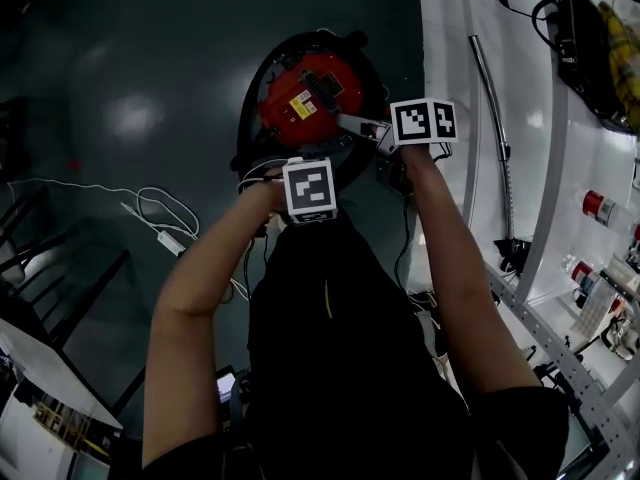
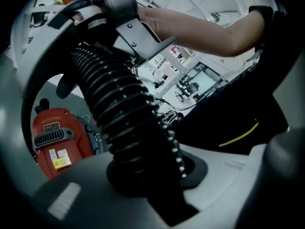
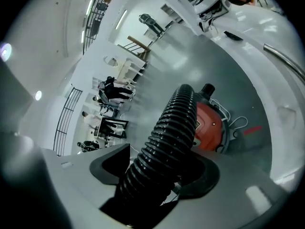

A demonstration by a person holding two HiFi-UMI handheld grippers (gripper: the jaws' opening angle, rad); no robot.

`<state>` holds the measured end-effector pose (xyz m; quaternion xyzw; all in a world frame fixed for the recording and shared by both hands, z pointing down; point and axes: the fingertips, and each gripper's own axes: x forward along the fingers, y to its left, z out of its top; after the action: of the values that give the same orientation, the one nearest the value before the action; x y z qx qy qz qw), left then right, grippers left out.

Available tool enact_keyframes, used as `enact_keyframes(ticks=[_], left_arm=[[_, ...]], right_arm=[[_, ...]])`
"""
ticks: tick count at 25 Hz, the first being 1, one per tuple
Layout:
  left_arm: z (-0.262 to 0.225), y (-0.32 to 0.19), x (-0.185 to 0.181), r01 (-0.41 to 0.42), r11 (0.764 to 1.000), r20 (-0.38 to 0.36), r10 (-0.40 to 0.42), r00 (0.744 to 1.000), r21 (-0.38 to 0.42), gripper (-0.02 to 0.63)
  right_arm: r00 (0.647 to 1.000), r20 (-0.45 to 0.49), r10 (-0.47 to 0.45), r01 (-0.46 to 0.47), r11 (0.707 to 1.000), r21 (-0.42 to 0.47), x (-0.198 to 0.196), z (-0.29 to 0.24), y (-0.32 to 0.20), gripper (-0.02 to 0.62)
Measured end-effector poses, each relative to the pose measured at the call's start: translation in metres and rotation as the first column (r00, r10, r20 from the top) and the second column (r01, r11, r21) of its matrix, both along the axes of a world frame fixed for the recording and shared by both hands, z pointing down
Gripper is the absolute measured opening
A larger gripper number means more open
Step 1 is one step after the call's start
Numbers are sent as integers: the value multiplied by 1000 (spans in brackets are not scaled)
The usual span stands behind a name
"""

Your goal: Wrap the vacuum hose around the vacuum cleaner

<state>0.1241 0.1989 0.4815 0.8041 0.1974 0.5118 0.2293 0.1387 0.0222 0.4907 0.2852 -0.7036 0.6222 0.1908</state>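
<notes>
The vacuum hose point(image 1: 250, 93), black and ribbed, curves in the head view around the left side of the red vacuum cleaner point(image 1: 305, 93), which stands on the dark floor point(image 1: 120, 68) at the far end of the person's arms. The left gripper point(image 1: 308, 183) is held just near of the cleaner. The right gripper point(image 1: 365, 126) is beside it to the right and a little farther, its tip against the cleaner's right edge. A white table point(image 1: 450, 28) runs along the right and bears a metal tube point(image 1: 490, 108) and a dark bag point(image 1: 580, 38). A white cable point(image 1: 150, 203) lies on the floor at the left. In the left gripper view the left gripper point(image 2: 147, 175) is pinching the vacuum hose point(image 2: 119, 109), with both jaws pressed against its ribs. The hose rises from the jaws to the upper left, where the other gripper point(image 2: 119, 13) meets it. The vacuum cleaner point(image 2: 55, 140) shows low at the left beyond the jaws, and the person's forearm point(image 2: 205, 30) crosses the top. In the right gripper view the right gripper point(image 3: 157, 171) has its jaws spread. The vacuum hose point(image 3: 167, 137) lies between them and leans on the right pad, with a gap showing at the left pad, so it is not clamped. From there the hose runs away toward the vacuum cleaner point(image 3: 209, 128), which sits on the floor just right of it and is partly hidden by it.
</notes>
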Motion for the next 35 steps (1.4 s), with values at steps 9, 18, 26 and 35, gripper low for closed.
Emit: enact_keyframes(ticks=[9,18,26,35], left_arm=[[-6,-19,-17,-164,982,16,163,987,89,101],[-21,-37,-26,-107,994,31,106,994,7,109],[-25,-56,-46,-222,975,67,220,973,16,107],[-58,-67,-42,-239,971,7,239,971,-26,109]], right_arm=[[999,20,-34,34,999,-4,1,-13,-6,336],[989,108,102,-120,978,170,35,-56,-39,342],[930,-151,-335,363,778,513,38,-82,-41,312],[495,-735,-464,851,87,519,23,-58,-64,506]])
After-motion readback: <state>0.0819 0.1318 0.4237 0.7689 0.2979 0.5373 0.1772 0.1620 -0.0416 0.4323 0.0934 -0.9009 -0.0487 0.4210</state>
